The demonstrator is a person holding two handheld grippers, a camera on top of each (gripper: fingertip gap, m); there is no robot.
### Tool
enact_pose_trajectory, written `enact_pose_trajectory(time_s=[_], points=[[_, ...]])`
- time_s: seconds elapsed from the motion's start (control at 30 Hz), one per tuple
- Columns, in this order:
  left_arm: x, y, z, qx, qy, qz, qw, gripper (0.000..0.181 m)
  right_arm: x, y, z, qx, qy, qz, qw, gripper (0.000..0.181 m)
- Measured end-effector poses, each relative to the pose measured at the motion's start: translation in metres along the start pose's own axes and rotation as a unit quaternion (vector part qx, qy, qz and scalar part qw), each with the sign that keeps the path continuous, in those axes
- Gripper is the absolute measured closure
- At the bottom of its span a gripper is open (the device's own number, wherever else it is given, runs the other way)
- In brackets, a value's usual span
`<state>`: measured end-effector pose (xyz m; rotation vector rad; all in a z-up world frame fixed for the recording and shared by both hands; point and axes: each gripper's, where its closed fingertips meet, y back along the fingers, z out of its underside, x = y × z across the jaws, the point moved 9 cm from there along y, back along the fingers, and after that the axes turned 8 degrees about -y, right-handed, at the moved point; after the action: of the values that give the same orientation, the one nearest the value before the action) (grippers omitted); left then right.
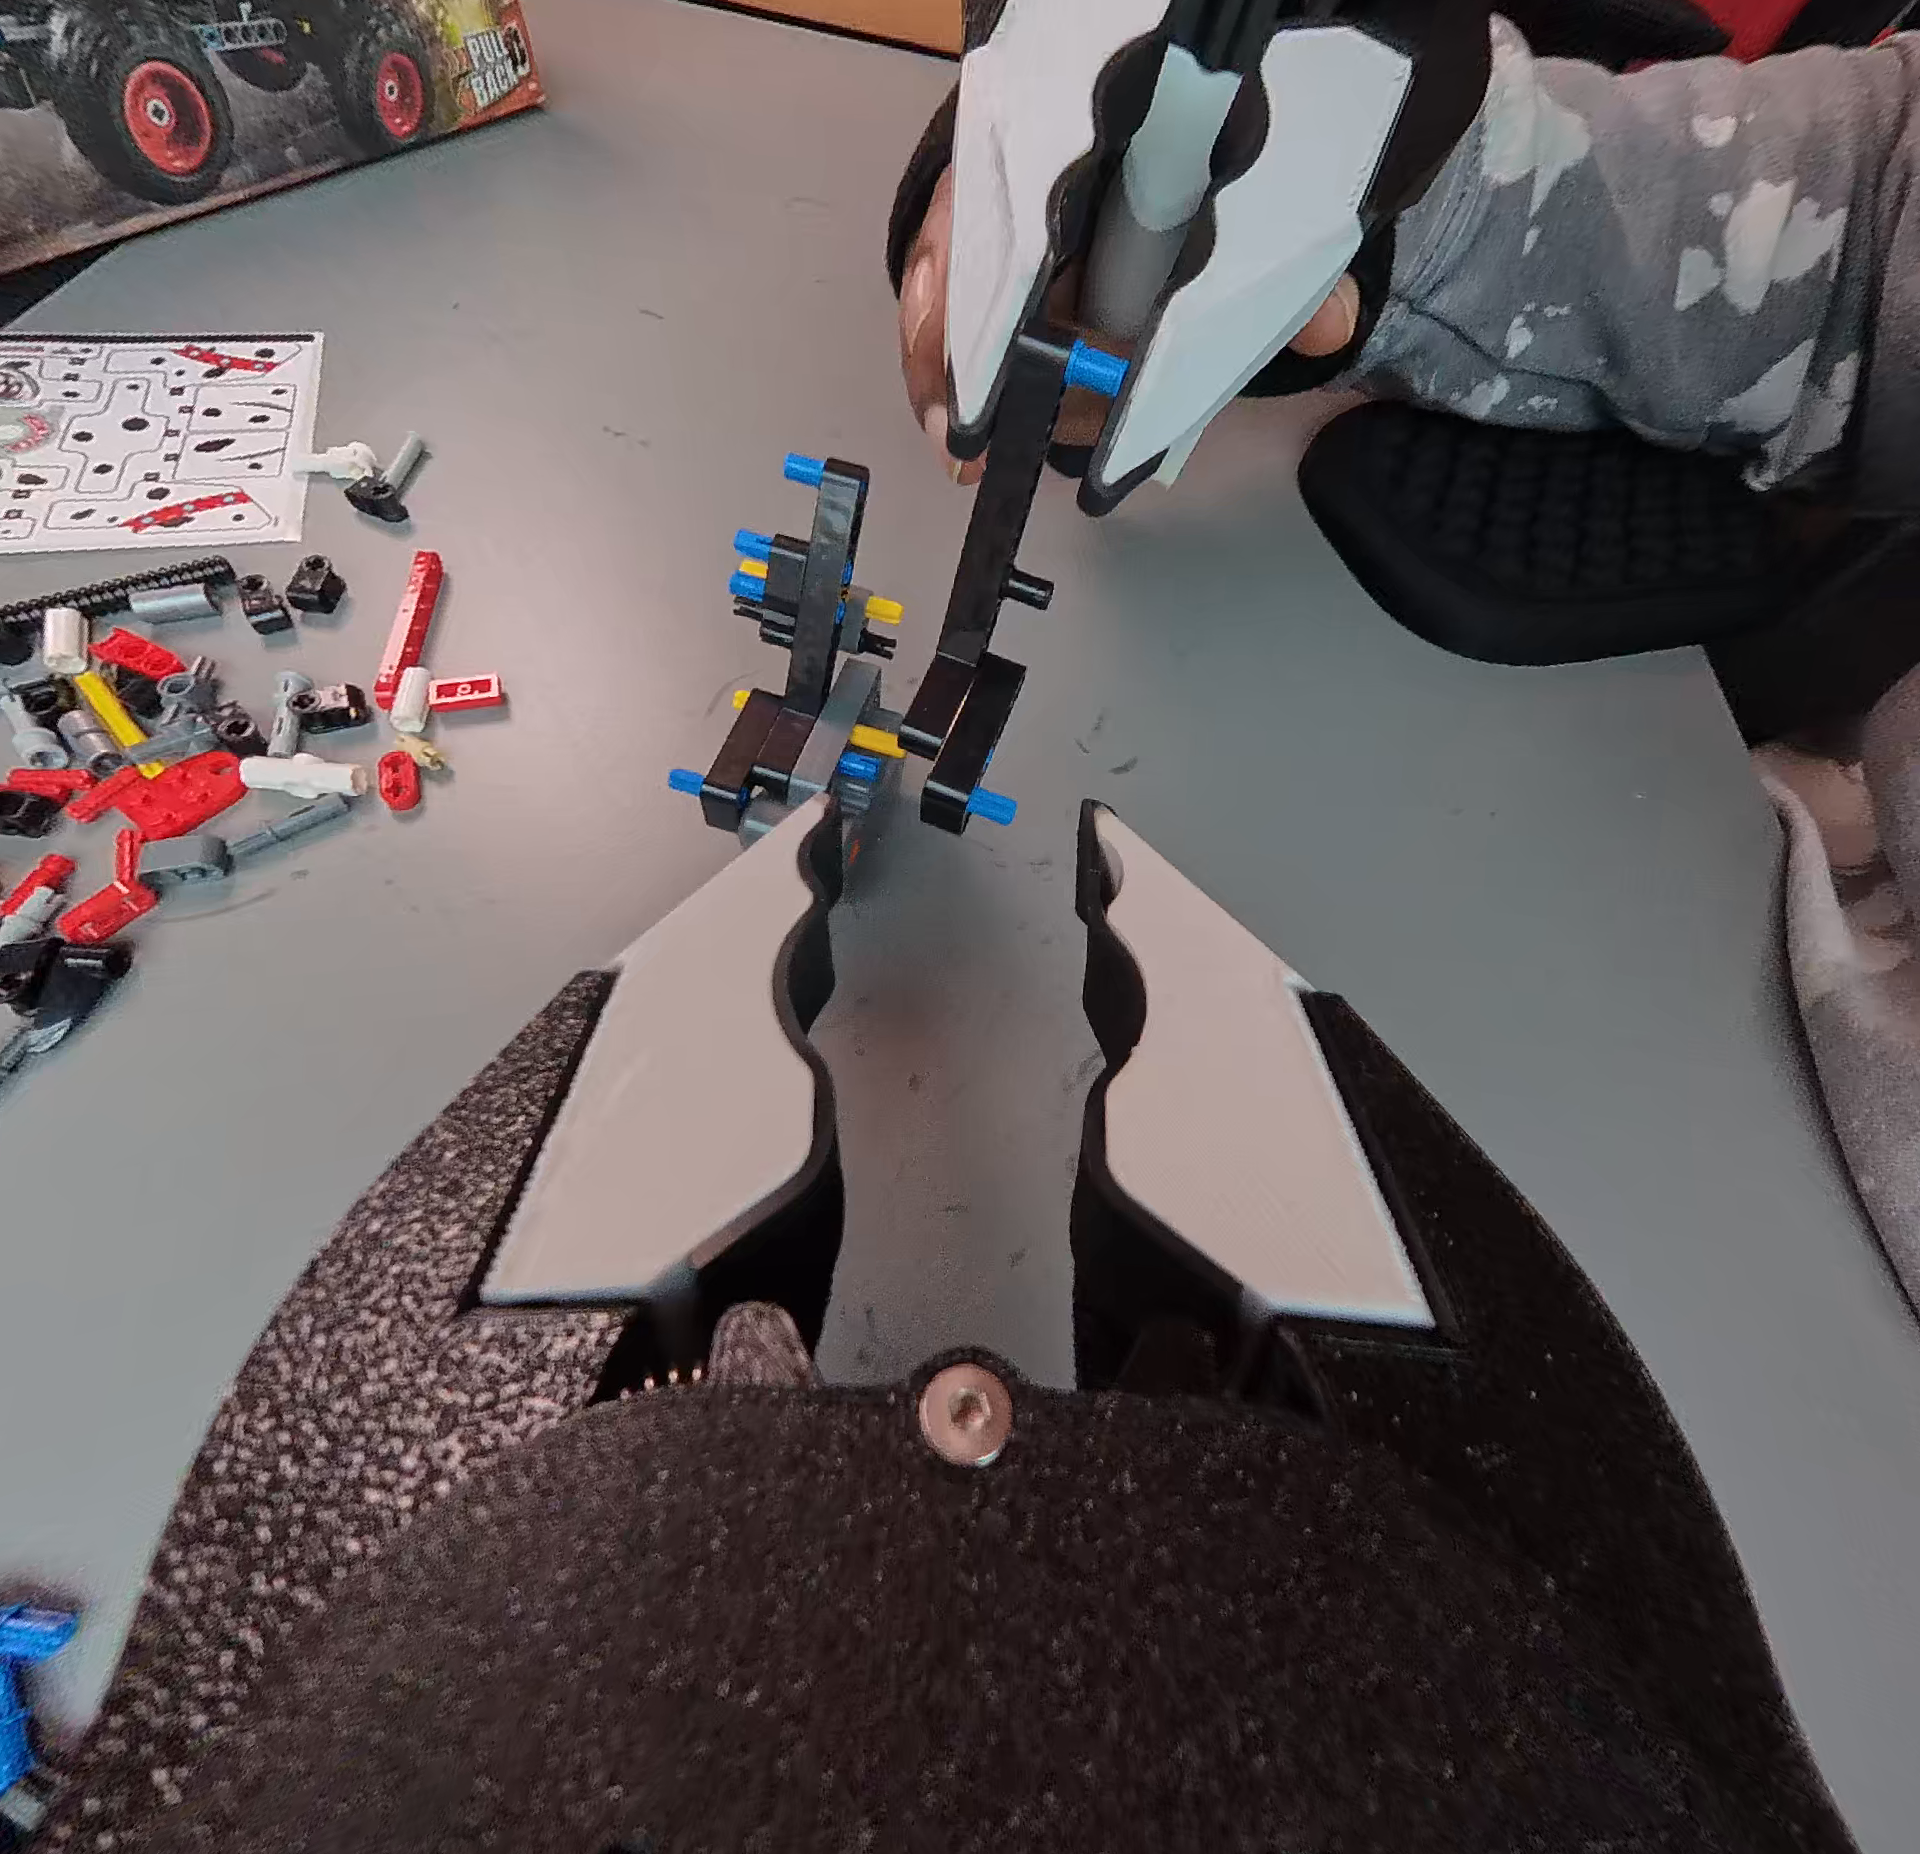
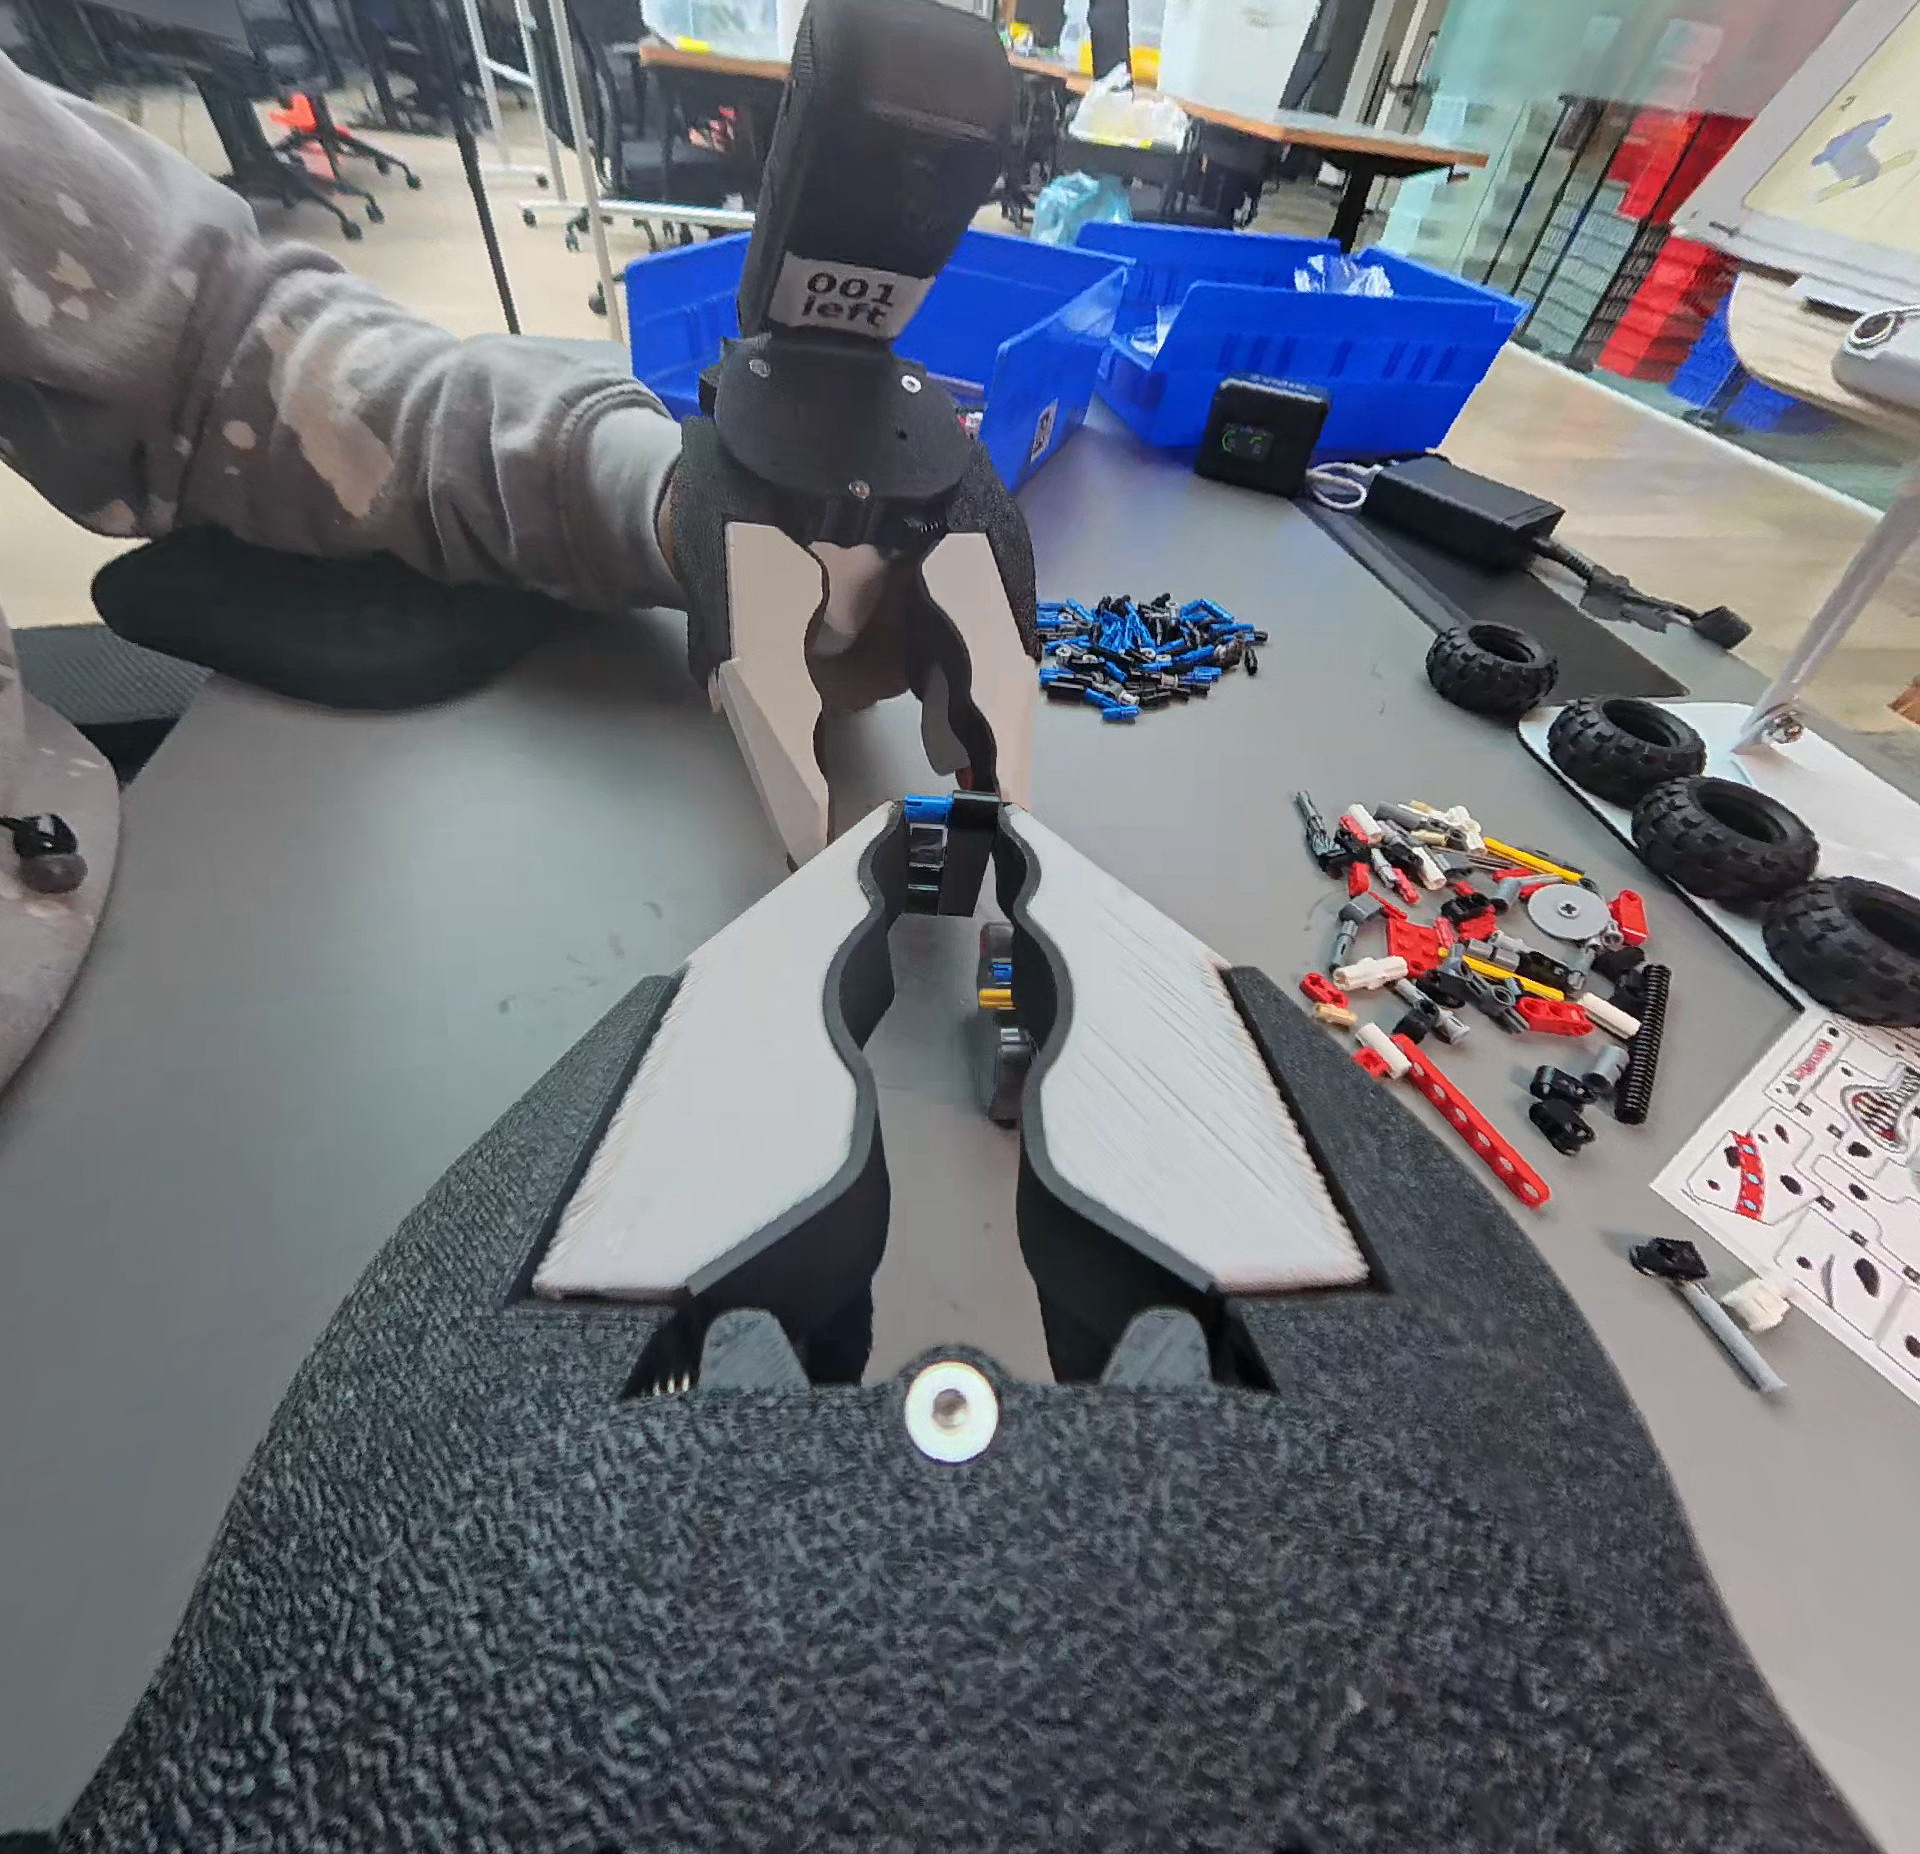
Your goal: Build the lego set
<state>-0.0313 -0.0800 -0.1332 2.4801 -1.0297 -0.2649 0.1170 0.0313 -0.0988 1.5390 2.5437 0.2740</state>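
Observation:
A partly built assembly (image 1: 800, 682) of black and grey beams with blue and yellow pins stands upright on the grey table (image 1: 623, 298). My left gripper (image 1: 956, 817) is open just in front of it, and its left fingertip (image 1: 821, 817) touches the assembly's grey base. My right gripper (image 1: 1039, 443) comes down from above, shut on the top of a long black beam piece (image 1: 987, 578) with blue pins, held just right of the assembly. In the right wrist view my right gripper (image 2: 948, 828) clamps that piece (image 2: 956, 859). The assembly (image 2: 1000, 1025) shows below, and the left gripper (image 2: 883, 744) is beyond.
Loose red, black and grey parts (image 1: 156, 724) and a sticker sheet (image 1: 156, 443) lie left, with the set's box (image 1: 239, 48) behind. The right wrist view shows the parts (image 2: 1475, 952), several tyres (image 2: 1714, 828), a pin pile (image 2: 1143, 651) and blue bins (image 2: 1299, 350).

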Motion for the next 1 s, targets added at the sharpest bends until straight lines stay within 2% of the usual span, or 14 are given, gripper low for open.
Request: enact_pose_trajectory(time_s=[0.03, 0.17, 0.53, 0.73, 0.77, 1.0], points=[[0.002, 0.000, -0.002, 0.009, 0.002, 0.006, 1.000, 0.142, 0.000, 0.000, 0.001, 0.010, -0.001, -0.002, 1.000, 0.165], [0.005, 0.000, -0.007, 0.025, 0.010, 0.020, 0.999, 0.163, -0.003, 0.001, 0.003, 0.025, 0.000, -0.016, 1.000, 0.165], [0.007, -0.006, 0.001, -0.031, -0.042, -0.025, 0.998, 0.165, -0.004, 0.001, 0.018, -0.081, 0.033, 0.016, 0.996, 0.165], [0.005, -0.006, 0.003, -0.033, -0.043, -0.035, 0.998, 0.164, -0.006, -0.001, 0.016, -0.113, 0.046, 0.030, 0.992, 0.165], [0.005, -0.006, 0.003, -0.031, -0.042, -0.037, 0.998, 0.164, -0.006, -0.001, 0.015, -0.114, 0.046, 0.033, 0.992, 0.165], [-0.006, -0.004, 0.007, -0.041, -0.022, -0.047, 0.998, 0.127, -0.003, 0.001, 0.015, -0.125, 0.048, 0.051, 0.990, 0.165]])
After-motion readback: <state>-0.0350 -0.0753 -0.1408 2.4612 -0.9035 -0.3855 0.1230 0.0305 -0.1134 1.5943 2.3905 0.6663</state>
